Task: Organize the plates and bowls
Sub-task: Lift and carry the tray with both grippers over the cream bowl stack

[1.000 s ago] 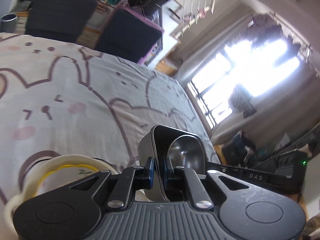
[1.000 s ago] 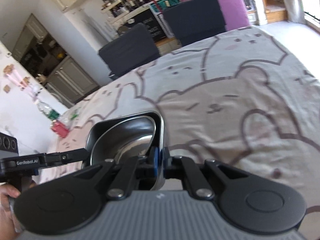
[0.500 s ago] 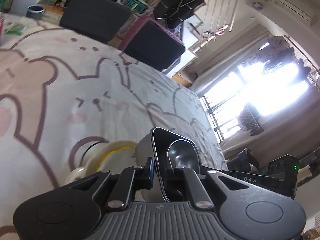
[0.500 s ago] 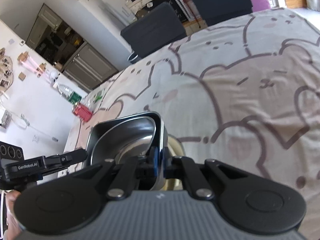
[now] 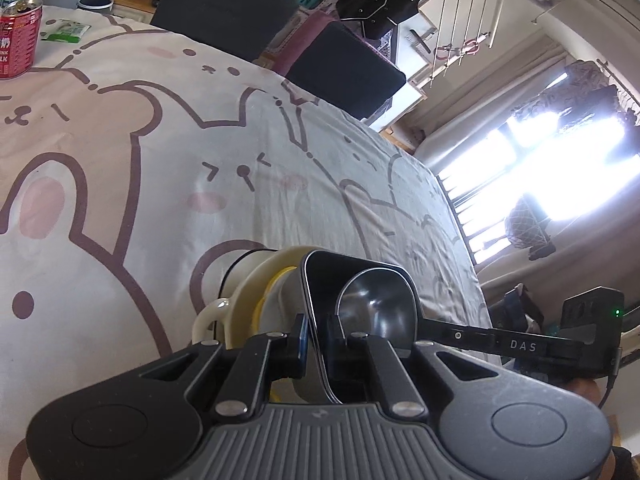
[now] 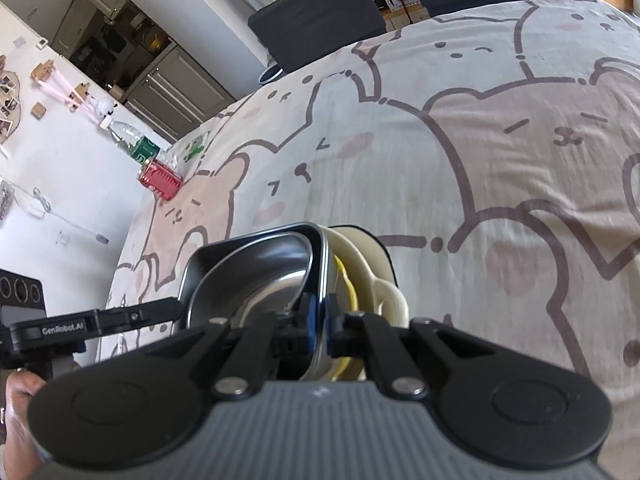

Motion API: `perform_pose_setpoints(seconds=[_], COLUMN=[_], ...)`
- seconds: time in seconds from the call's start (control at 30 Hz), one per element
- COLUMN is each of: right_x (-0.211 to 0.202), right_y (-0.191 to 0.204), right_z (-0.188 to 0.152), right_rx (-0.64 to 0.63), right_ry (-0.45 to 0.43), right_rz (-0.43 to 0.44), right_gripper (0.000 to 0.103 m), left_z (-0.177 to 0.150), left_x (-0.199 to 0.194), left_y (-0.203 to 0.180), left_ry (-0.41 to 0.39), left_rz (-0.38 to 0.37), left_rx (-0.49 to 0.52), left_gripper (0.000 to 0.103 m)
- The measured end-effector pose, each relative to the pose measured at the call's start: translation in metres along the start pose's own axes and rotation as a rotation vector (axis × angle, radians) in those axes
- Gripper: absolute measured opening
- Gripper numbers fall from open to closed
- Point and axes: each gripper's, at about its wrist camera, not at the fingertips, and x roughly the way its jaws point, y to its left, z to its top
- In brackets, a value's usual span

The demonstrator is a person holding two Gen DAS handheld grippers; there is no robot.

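A steel tray (image 5: 372, 300) is gripped at opposite rims by the left tool (image 5: 316, 336) and right tool (image 6: 318, 322), above a cream bowl (image 6: 368, 264).

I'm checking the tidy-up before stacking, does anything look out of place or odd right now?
Nothing is spilled or damaged. The steel dish is held in the air by both grippers, left and right, pinching opposite rims, above the cream bowl. A red can stands apart from the dishes.

each tongs unit has a grey ribbed housing along the bottom of the frame, flanked by two black rounded lobes with circular recesses. black link arms carry silver screws. left tongs (image 5: 318, 334) and right tongs (image 6: 319, 322) end in blue-edged pads. white lettering marks the arm at frame edge.
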Motion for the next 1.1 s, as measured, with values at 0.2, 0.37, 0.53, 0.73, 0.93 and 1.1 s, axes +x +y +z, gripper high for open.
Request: perform_pose_setpoints(seconds=[0.2,0.37,0.53,0.73,0.93,1.1], right_x=[0.0014,0.001,0.0023,0.0041,0.0059,0.0065], right_y=[-0.0008,-0.0021,-0.0014,-0.001,-0.0027,-0.0028], right_z=[-0.0011,-0.0006,0.0002,0.0003,0.0002,0.0], right_rx=[-0.013,-0.017,-0.023,-0.029,-0.031,-0.034], right_ry=[0.02,0.031,0.039,0.05,0.063,0.066], right_rz=[-0.002,-0.003,-0.002,-0.007,-0.011,-0.016], right_gripper=[0.006,0.006,0.006,0.006,0.007,0.007], left_z=[-0.0004,-0.0018,-0.0015,-0.002,-0.0026,-0.0013], left_x=[-0.0006,0.0013,0.0026,0.0029,0.0056,0.0056], left_y=[0.0016,0.0029,0.0051,0.0057,0.0068,0.0079], left_ry=[0.006,0.015,0.02,0.024,0.037,0.035], left_rz=[0.007,0.011,0.02,0.021,0.02,0.018], left_rx=[-0.001,-0.003,-0.007,-0.008,-0.008,-0.013], left_gripper=[0.009,0.009,0.009,0.009,0.01,0.01])
